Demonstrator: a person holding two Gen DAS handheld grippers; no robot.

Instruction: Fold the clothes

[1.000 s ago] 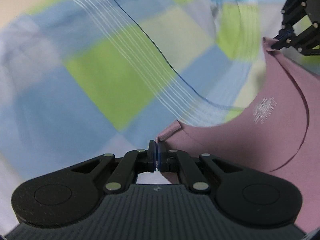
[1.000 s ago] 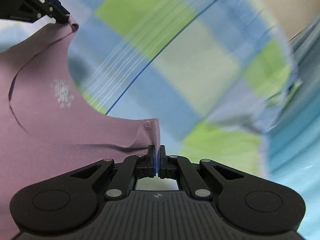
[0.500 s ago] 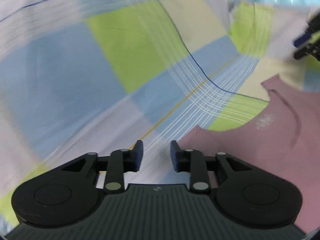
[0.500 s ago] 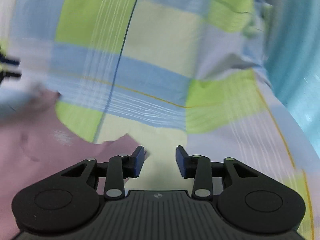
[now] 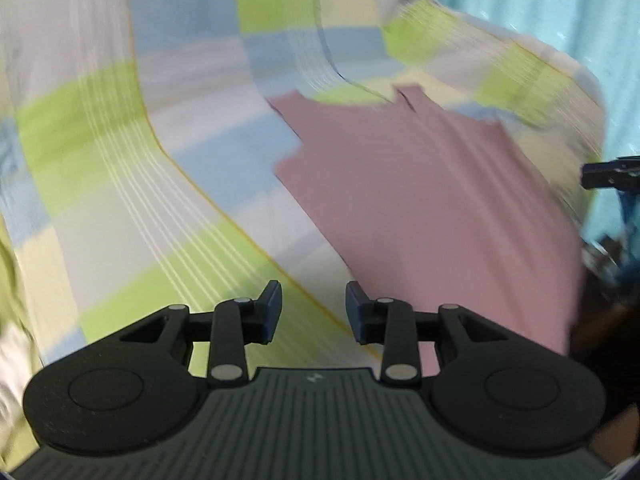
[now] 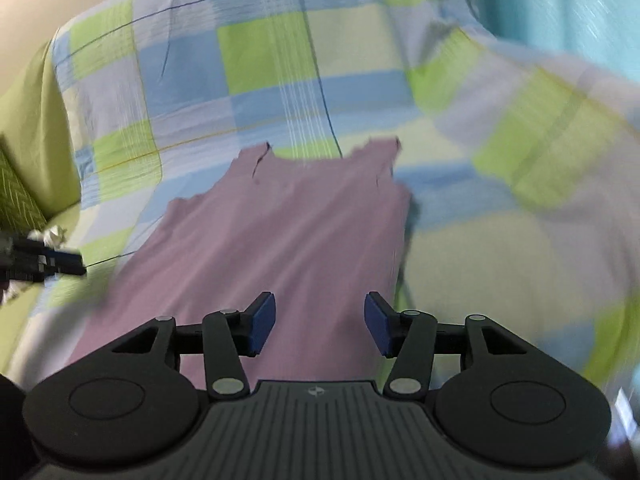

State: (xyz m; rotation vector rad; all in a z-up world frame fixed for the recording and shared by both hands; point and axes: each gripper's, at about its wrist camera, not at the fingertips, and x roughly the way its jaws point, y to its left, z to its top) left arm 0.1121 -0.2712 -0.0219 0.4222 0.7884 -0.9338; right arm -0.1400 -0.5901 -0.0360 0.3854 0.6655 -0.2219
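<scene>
A mauve sleeveless top (image 5: 432, 200) (image 6: 276, 236) lies spread flat on the checked bedsheet (image 5: 168, 168) (image 6: 280, 60), straps pointing away from me. My left gripper (image 5: 313, 309) is open over the sheet, just left of the top's near edge, holding nothing. My right gripper (image 6: 319, 322) is open above the lower part of the top, nothing between its fingers. The tip of the right gripper (image 5: 608, 174) shows at the right edge of the left wrist view. The left gripper's tip (image 6: 44, 262) shows at the left edge of the right wrist view.
The sheet is blue, green, pale yellow and lilac checks with thin stripes. A turquoise curtain (image 5: 540, 8) (image 6: 580, 12) hangs behind the bed. A green pillow (image 6: 24, 140) and something white and crumpled (image 6: 50, 236) lie at the left. Both views are motion-blurred.
Both grippers let go of the top's shoulder corners, opened, and pulled back toward its lower end. The top now lies flat on the sheet.
</scene>
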